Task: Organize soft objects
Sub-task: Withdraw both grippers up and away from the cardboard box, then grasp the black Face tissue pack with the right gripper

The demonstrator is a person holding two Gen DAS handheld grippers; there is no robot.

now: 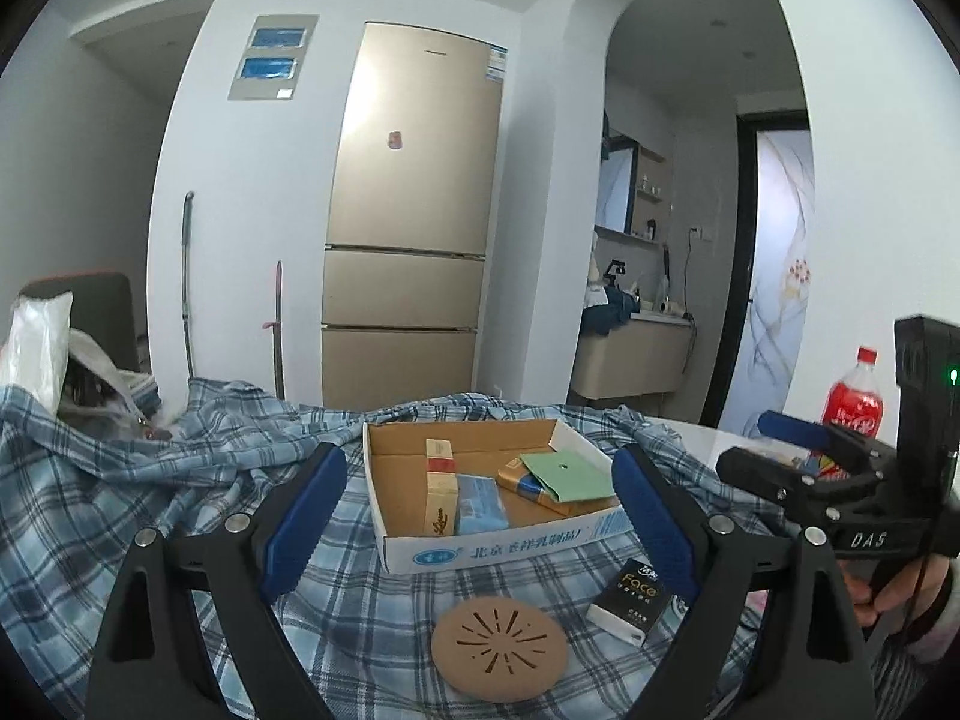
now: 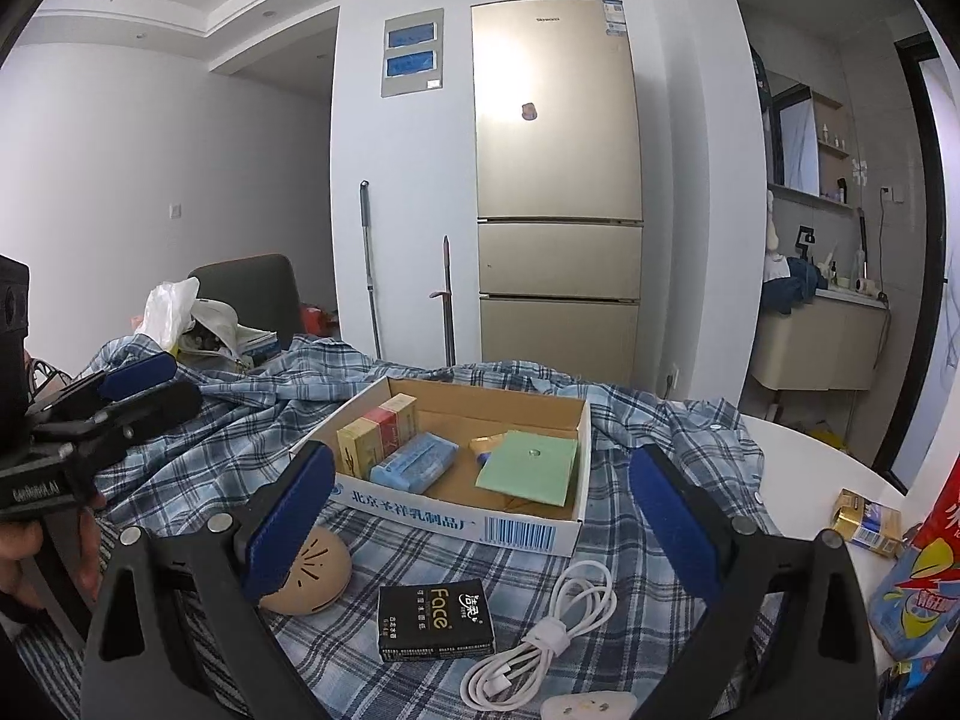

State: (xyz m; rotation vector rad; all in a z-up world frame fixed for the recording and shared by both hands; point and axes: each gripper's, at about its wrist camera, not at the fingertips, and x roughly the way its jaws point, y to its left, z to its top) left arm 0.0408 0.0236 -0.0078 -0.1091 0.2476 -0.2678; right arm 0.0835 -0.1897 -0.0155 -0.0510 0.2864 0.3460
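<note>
A shallow cardboard box [image 1: 480, 546] [image 2: 450, 519] sits on a blue plaid cloth [image 1: 120, 516] [image 2: 660, 420]. It holds a yellow-red carton [image 1: 439, 492] [image 2: 378, 432], a blue tissue pack [image 1: 480, 501] [image 2: 414, 462], a green square pad [image 1: 567, 474] [image 2: 531, 474] and a gold pack [image 1: 516, 474]. In front lie a tan round coaster [image 1: 501, 648] [image 2: 312, 570] and a black "Face" pack [image 1: 630, 597] [image 2: 435, 615]. My left gripper [image 1: 474, 522] is open and empty above the cloth. My right gripper [image 2: 480, 522] is open and empty; it also shows at the right of the left wrist view [image 1: 774, 444].
A white coiled cable [image 2: 558, 630] and a white plug [image 2: 588, 705] lie near the front. A cola bottle [image 1: 852, 402], a gold pack [image 2: 867, 522] and snack bags [image 2: 924, 576] stand right. Plastic bags [image 2: 180, 312] and a chair [image 2: 252, 288] are left. A fridge [image 2: 558, 180] is behind.
</note>
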